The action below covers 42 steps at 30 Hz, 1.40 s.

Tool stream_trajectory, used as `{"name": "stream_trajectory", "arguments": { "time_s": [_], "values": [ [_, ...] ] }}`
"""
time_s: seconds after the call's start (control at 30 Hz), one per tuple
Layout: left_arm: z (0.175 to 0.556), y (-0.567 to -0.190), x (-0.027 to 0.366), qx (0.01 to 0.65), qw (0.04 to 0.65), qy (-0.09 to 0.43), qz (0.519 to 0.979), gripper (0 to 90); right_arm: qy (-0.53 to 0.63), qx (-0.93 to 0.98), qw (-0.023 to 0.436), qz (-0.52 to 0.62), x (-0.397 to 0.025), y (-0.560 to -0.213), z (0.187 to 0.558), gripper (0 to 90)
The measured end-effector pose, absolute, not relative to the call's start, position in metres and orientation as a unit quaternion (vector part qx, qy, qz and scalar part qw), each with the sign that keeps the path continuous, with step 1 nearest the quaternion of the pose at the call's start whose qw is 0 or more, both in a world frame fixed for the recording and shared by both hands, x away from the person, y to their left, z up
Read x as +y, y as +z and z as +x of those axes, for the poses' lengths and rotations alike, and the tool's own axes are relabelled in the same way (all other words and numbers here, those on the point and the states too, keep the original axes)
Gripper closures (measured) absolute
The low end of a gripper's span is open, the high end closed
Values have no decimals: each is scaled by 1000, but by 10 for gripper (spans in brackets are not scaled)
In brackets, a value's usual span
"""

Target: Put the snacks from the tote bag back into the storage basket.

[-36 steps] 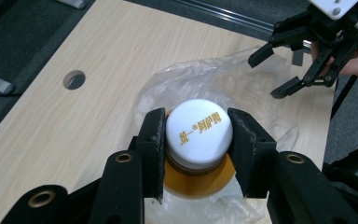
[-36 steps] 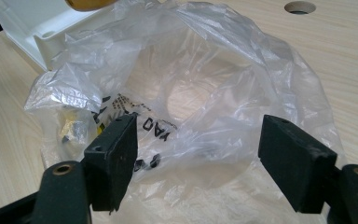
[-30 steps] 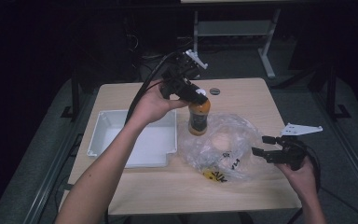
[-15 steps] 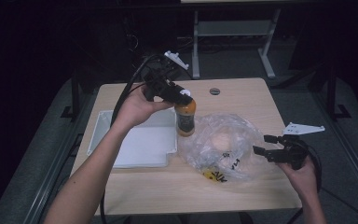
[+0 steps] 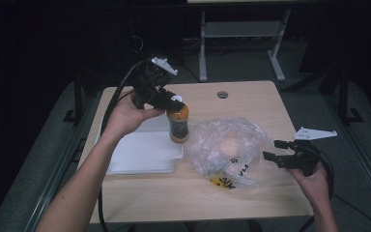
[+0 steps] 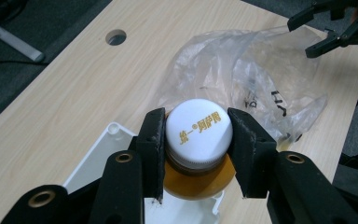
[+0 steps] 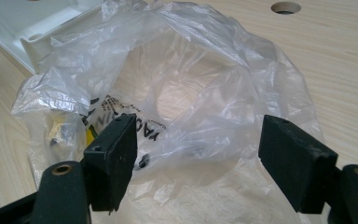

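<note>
1 orange drink bottle (image 5: pixel 178 124), white cap clamped by left gripper (image 6: pixel 196 135), over white tray (image 5: pixel 140 152). Right gripper (image 7: pixel 196 154) jaws apart at clear plastic bag (image 7: pixel 182 93).

Dim surroundings, lit tabletop, soft pics w/ glare

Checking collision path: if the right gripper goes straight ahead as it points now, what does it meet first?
Most likely the crumpled clear plastic bag: the open right gripper points straight at it, film lying between the jaws. Whether it already touches is unclear.

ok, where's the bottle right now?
High view: the bottle hangs left of centre, its white cap clamped in the left gripper, at the white tray's right edge, beside the plastic bag.
</note>
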<state>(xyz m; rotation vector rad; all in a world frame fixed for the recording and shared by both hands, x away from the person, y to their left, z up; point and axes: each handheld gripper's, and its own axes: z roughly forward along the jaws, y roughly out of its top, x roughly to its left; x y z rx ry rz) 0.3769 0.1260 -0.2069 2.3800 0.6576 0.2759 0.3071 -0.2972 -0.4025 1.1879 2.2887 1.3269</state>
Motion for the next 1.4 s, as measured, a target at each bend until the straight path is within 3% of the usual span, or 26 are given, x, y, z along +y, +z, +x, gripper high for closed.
{"name": "stream_trajectory", "arguments": {
  "time_s": [1.4],
  "values": [
    [371, -251, 156, 284, 300, 102, 905, 594, 458, 779, 129, 409, -299, -400, 306, 283]
  ]
}}
